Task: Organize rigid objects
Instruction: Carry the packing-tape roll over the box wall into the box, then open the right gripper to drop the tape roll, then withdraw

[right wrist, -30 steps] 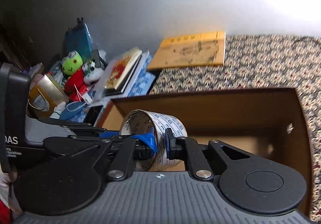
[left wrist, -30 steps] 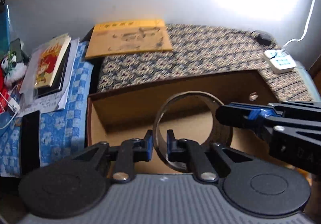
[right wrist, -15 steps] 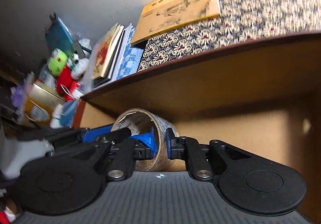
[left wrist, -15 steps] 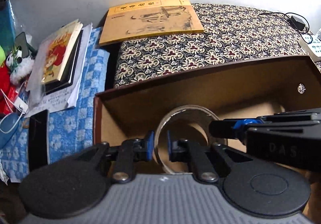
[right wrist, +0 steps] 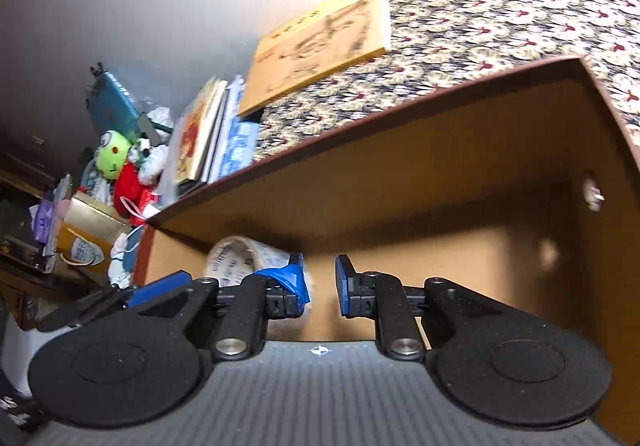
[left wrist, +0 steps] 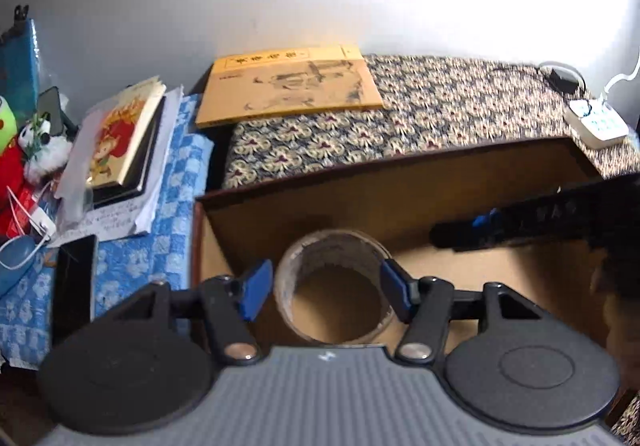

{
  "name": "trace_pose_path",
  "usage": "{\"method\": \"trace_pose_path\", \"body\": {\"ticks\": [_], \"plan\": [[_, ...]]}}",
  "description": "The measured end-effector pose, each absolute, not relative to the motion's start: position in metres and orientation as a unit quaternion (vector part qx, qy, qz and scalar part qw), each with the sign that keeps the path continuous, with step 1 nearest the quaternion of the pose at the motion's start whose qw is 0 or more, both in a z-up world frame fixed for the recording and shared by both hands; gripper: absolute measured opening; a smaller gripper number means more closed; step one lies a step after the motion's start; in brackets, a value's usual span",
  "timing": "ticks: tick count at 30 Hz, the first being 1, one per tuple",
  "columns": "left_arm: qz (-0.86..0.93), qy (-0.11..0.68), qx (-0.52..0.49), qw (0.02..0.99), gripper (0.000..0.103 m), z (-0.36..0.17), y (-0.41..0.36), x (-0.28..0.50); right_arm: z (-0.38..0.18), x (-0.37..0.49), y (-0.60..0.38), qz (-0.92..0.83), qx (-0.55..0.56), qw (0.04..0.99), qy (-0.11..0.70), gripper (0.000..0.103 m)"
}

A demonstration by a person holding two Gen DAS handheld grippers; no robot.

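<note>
A roll of tape (left wrist: pixel 328 242) stands on edge inside an open brown cardboard box (left wrist: pixel 400 174), near its left end. My left gripper (left wrist: pixel 326 286) straddles the roll; its jaws are opening and the blue pads no longer press on it. In the right wrist view the same roll (right wrist: pixel 240 258) shows behind the left finger of my right gripper (right wrist: pixel 320 278). That gripper's pads stand a little apart, with only the box floor between them. Its black body (left wrist: pixel 520 218) reaches into the box from the right, clear of the roll.
A yellow book (left wrist: pixel 292 86) lies on the patterned cloth (left wrist: pixel 460 114) behind the box. Left of the box are stacked books (left wrist: pixel 120 134), a black phone (left wrist: pixel 74 278) and plush toys (left wrist: pixel 24 150). A white power strip (left wrist: pixel 598 122) sits far right.
My left gripper let go of the tape roll's wall and spread around the roll, which now rests lower in the box. My right gripper came off the roll and rolled.
</note>
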State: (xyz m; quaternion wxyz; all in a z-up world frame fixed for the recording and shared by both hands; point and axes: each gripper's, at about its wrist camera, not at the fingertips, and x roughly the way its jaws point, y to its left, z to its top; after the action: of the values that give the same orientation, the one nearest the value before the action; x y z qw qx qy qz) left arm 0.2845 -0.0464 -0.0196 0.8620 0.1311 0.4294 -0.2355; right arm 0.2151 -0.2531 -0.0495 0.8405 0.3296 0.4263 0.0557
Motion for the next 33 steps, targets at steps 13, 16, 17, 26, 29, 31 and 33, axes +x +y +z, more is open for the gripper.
{"method": "trace_pose_path", "body": {"ticks": [13, 16, 17, 26, 29, 31, 33], "plan": [[-0.232, 0.429, 0.170, 0.856, 0.063, -0.032, -0.070, 0.273, -0.050, 0.185, -0.273, 0.013, 0.342, 0.845, 0.410, 0.003], [-0.227, 0.431, 0.177, 0.855, 0.063, -0.033, -0.074, 0.271, -0.035, 0.178, -0.266, 0.008, 0.318, 0.864, 0.391, 0.003], [-0.222, 0.430, 0.179, 0.857, 0.063, -0.032, -0.074, 0.270, -0.030, 0.176, -0.264, 0.006, 0.310, 0.870, 0.383, 0.003], [-0.195, 0.423, 0.173, 0.868, 0.066, -0.011, -0.067, 0.257, -0.002, 0.152, -0.241, -0.021, 0.262, 0.909, 0.322, 0.004], [-0.183, 0.425, 0.168, 0.871, 0.066, -0.007, -0.063, 0.252, 0.003, 0.141, -0.231, -0.028, 0.243, 0.918, 0.311, 0.005], [-0.175, 0.426, 0.166, 0.872, 0.066, -0.004, -0.061, 0.248, 0.005, 0.134, -0.226, -0.035, 0.229, 0.925, 0.301, 0.006], [-0.169, 0.425, 0.162, 0.875, 0.067, -0.001, -0.057, 0.243, 0.007, 0.127, -0.222, -0.044, 0.223, 0.930, 0.288, 0.008]]}}
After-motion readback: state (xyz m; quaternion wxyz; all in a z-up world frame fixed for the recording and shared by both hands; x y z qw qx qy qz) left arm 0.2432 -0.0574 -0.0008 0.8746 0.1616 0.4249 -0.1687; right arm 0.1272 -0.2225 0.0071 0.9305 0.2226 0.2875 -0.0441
